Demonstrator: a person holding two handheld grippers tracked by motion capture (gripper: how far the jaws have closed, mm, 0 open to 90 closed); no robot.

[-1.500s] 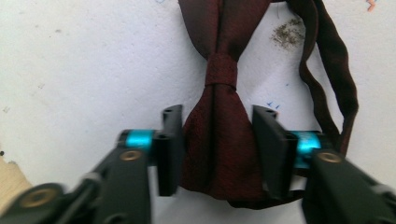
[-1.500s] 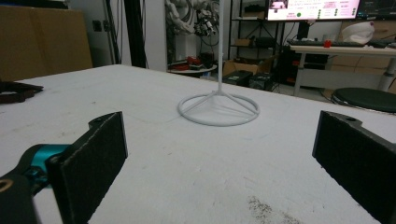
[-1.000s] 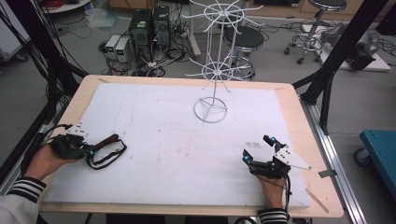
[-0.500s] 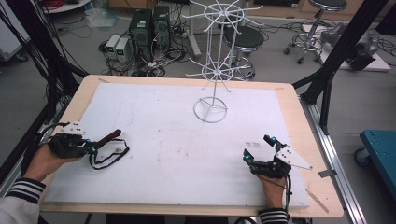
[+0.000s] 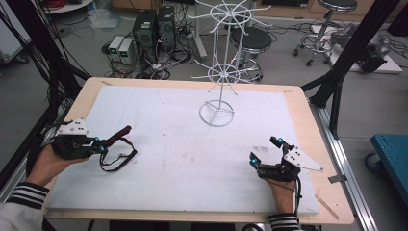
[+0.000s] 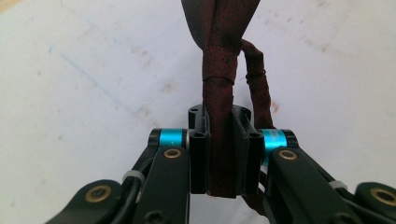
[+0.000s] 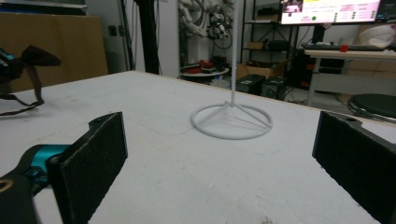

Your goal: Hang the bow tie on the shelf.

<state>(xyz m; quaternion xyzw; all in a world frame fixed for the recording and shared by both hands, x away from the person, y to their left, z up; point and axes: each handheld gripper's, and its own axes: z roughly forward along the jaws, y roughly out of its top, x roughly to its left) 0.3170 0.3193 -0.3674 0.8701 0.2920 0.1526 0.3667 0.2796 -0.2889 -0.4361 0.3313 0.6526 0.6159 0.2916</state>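
A dark brown strap (image 5: 119, 137) with a thin looped cord (image 5: 117, 162) is at the table's left. My left gripper (image 5: 102, 147) is shut on it, and the thick end pokes out past the jaws toward the middle. In the left gripper view the strap (image 6: 219, 93) runs straight up between the pressed pads of that gripper (image 6: 219, 149). A white wire display stand (image 5: 217, 115) rises from its ring base at the table's centre back. My right gripper (image 5: 263, 150) rests near the front right, open and holding nothing. The right gripper view looks between its pads (image 7: 219, 158) at the stand's base (image 7: 232, 121).
A white board (image 5: 168, 110) covers the wooden table (image 5: 308, 120). Black frame posts (image 5: 341, 62) stand at both sides. Computers (image 5: 154, 29) and stools (image 5: 252, 41) sit on the floor beyond the far edge.
My left gripper has lifted a little with the strap, so the thick end now points higher while the cord loop trails on the board. The right gripper has stayed put.
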